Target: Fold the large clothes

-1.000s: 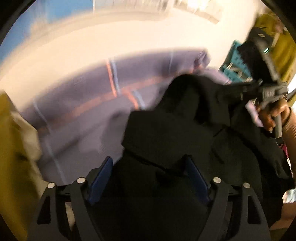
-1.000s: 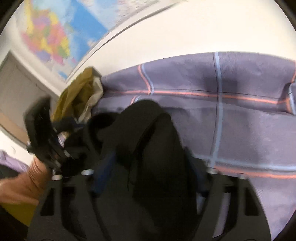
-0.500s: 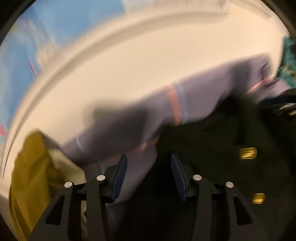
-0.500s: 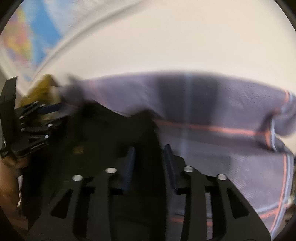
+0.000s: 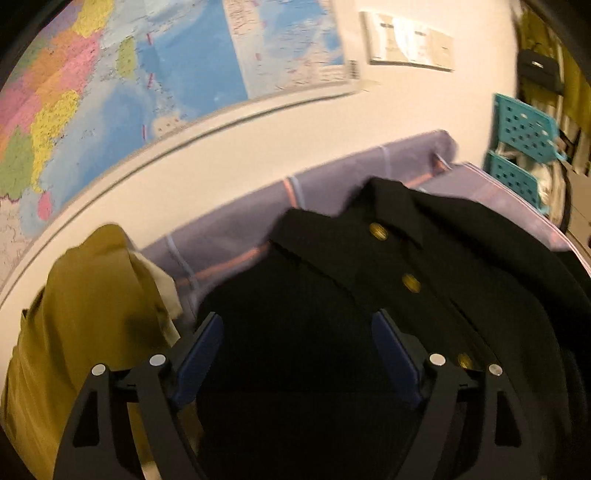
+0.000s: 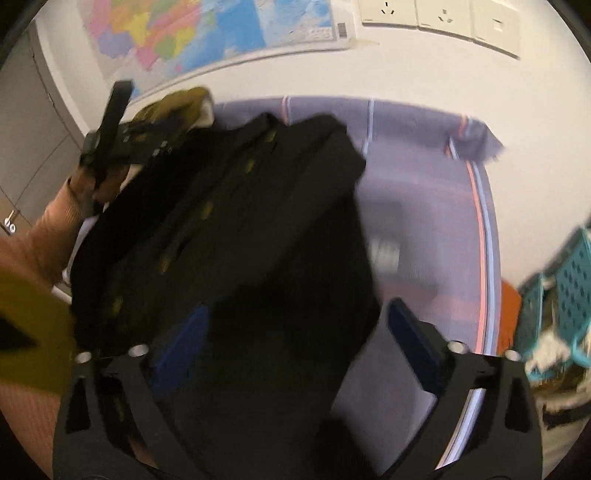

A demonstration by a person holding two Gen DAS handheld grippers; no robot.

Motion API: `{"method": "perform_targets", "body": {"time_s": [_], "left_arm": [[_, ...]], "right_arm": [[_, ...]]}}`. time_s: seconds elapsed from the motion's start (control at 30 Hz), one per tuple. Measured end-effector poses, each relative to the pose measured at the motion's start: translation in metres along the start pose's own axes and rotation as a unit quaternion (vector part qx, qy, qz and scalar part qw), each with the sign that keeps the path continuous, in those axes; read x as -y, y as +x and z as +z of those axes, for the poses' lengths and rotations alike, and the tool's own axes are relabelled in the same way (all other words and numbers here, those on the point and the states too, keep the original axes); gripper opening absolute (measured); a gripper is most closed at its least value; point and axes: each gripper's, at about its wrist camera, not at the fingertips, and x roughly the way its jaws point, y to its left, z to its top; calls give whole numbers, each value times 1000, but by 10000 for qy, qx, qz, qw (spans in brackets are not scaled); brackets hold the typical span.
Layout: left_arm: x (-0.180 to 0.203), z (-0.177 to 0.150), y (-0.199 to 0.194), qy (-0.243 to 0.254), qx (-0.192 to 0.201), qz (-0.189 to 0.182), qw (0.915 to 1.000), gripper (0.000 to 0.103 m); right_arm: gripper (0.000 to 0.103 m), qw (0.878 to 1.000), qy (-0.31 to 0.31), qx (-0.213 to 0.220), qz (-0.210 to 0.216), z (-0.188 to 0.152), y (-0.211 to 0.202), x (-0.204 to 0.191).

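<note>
A black jacket with gold buttons (image 5: 369,295) lies spread on the purple plaid cloth (image 5: 236,236), collar toward the wall. My left gripper (image 5: 299,354) is open, its blue pads wide apart over the jacket's near left part. In the right wrist view the jacket (image 6: 240,221) lies folded lengthwise, and my right gripper (image 6: 291,336) is open over its near end. The left gripper (image 6: 122,140) shows there at the jacket's far left side, held by a hand.
A mustard-yellow garment (image 5: 85,314) lies at the cloth's left end, also in the right wrist view (image 6: 173,107). Teal perforated baskets (image 5: 524,147) stand at the right, also in the right wrist view (image 6: 565,280). A wall map (image 5: 147,81) and sockets (image 6: 439,16) are behind.
Both grippers were closed on the jacket half a second ago and have opened. The jacket now lies flatter on the cloth, and both cameras have tilted up toward the wall.
</note>
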Motion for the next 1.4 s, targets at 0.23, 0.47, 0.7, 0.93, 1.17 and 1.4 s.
{"method": "perform_targets", "body": {"time_s": [0.23, 0.47, 0.7, 0.93, 1.17, 1.4], "left_arm": [[17, -24, -8, -45, 2, -119, 9999, 83], [-7, -30, -35, -384, 126, 174, 9990, 84], [-33, -58, -54, -748, -15, 496, 9960, 86], [-37, -74, -56, -871, -154, 470, 9950, 86], [-12, -63, -55, -638, 7, 134, 9979, 87], [28, -41, -46, -187, 84, -303, 9993, 88]], "right_arm": [[62, 9993, -183, -285, -131, -66, 6, -14], [14, 9828, 984, 1529, -307, 2, -91, 60], [22, 9699, 2063, 1217, -440, 24, -53, 135], [66, 9632, 2574, 715, -293, -20, -2, 151], [91, 9624, 2501, 1049, 166, -68, -38, 117], [6, 9685, 1938, 1547, 237, -48, -75, 82]]}}
